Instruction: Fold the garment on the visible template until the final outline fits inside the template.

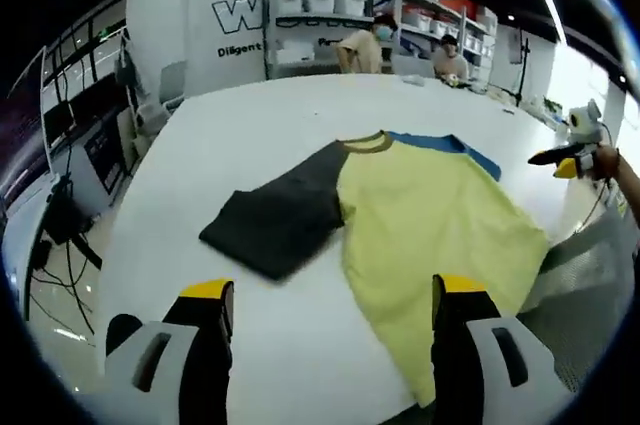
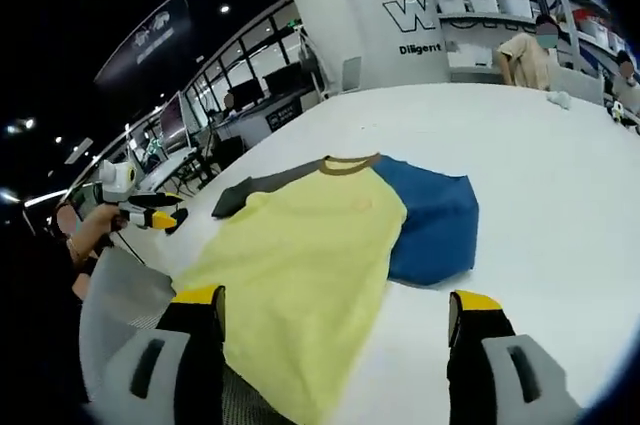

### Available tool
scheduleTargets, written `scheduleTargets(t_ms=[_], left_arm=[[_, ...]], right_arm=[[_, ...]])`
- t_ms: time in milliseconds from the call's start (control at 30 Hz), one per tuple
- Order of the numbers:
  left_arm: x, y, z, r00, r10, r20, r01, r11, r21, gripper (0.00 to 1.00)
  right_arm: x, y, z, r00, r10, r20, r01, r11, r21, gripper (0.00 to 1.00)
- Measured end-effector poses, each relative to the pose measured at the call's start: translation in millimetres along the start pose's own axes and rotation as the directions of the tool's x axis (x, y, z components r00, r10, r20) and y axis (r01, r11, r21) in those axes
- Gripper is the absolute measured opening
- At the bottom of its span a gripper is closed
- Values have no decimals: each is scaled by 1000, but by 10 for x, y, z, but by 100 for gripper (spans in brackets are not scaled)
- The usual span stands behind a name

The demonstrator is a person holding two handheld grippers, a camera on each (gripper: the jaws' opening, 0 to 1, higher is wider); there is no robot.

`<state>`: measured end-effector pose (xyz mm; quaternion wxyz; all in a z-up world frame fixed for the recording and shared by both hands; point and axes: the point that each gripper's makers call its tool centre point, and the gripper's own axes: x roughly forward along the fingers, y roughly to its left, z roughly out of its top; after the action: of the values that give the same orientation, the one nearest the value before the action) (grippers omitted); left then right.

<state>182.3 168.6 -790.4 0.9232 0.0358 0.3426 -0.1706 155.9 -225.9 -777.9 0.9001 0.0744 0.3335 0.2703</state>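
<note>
Shirt spread flat on the white table, both grippers held above its hem, gripping nothing.

The shirt (image 1: 430,215) lies on the table (image 1: 300,115); its hem runs over the table's near edge and is cut off between the jaws, its blue sleeve (image 2: 430,220) is partly hidden behind the yellow body in the left gripper view, and its dark sleeve (image 1: 280,220) shows only as a thin strip in the right gripper view. No template outline can be made out around the shirt. The left gripper (image 1: 335,300) hovers near the dark sleeve, jaws spread and empty. The right gripper (image 2: 335,310) hovers over the hem, jaws spread too. Two people stand by shelves (image 1: 330,15) far beyond the shirt.
</note>
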Motion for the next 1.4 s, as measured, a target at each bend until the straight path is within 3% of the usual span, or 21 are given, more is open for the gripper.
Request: scheduleTargets(t_ms=[133, 267, 333, 633, 700, 900, 1000, 1067, 1100, 1400], left_arm=[[157, 143, 21, 999, 22, -24, -23, 999, -32, 86], [331, 327, 31, 995, 87, -51, -92, 990, -109, 89], [408, 422, 42, 990, 128, -50, -134, 983, -126, 90], [610, 591, 66, 983, 171, -63, -180, 966, -188, 81], [629, 639, 54, 978, 193, -75, -206, 952, -227, 77], [686, 625, -5, 980, 171, -100, -191, 952, -239, 61], [772, 514, -51, 990, 100, -100, -129, 928, -349, 51], [815, 505, -146, 986, 86, -141, -133, 920, -369, 51], [834, 554, -100, 988, 108, -111, -138, 940, -313, 48], [928, 620, -107, 977, 168, -135, -202, 932, -300, 27]], right_arm=[[73, -138, 107, 999, -35, 16, 34, 999, 29, 92], [146, -382, 314, 991, -96, 94, 82, 987, 136, 89], [182, -466, 347, 989, -109, 97, 95, 985, 145, 88], [383, -664, 310, 989, -139, 54, 129, 980, 154, 83], [425, -716, 291, 987, -151, 46, 142, 977, 159, 82], [565, -915, 249, 974, -221, 50, 208, 961, 185, 77], [606, -1085, 144, 950, -311, 11, 308, 944, 120, 70], [647, -1152, 115, 941, -337, 20, 330, 932, 150, 62], [652, -1184, 106, 936, -350, 27, 341, 926, 164, 58], [694, -1289, -3, 916, -400, 38, 390, 908, 156, 52]])
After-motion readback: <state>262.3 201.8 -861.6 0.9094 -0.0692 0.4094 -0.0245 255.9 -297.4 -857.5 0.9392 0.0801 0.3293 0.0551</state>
